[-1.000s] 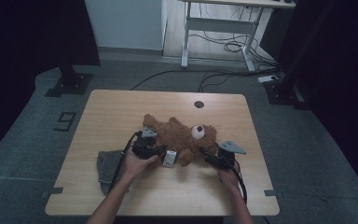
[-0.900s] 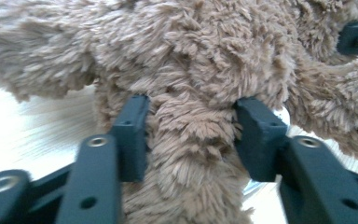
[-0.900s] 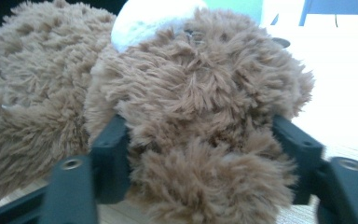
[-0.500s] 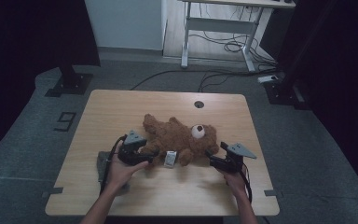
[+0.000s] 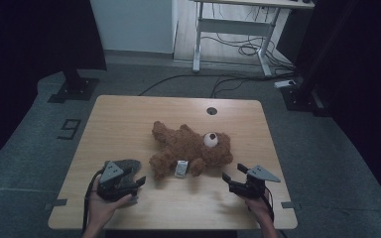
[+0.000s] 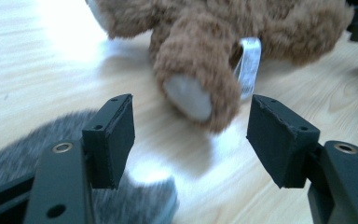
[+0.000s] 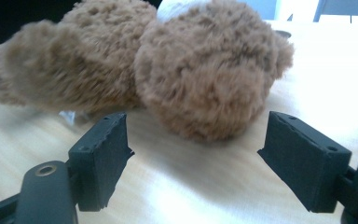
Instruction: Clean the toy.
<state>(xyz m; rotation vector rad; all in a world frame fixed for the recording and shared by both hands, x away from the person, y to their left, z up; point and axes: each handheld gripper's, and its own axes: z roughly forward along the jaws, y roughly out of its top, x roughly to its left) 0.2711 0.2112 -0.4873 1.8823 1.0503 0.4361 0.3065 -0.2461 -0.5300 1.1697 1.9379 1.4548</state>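
My light wooden table [image 5: 129,119] carries a brown plush teddy bear [image 5: 191,146] lying mid-table, and a grey furry cloth [image 5: 126,165] near my front-left edge.

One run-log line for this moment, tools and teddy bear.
left tool: open, empty, over grey cloth | right tool: open, empty | teddy bear: lying on table, ungripped

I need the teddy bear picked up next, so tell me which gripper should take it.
Probably the left gripper. Its open jaws line up on the teddy bear's white-soled paw, a narrow part they could close on. The right gripper, also open, faces the round head, which looks too wide to clamp.
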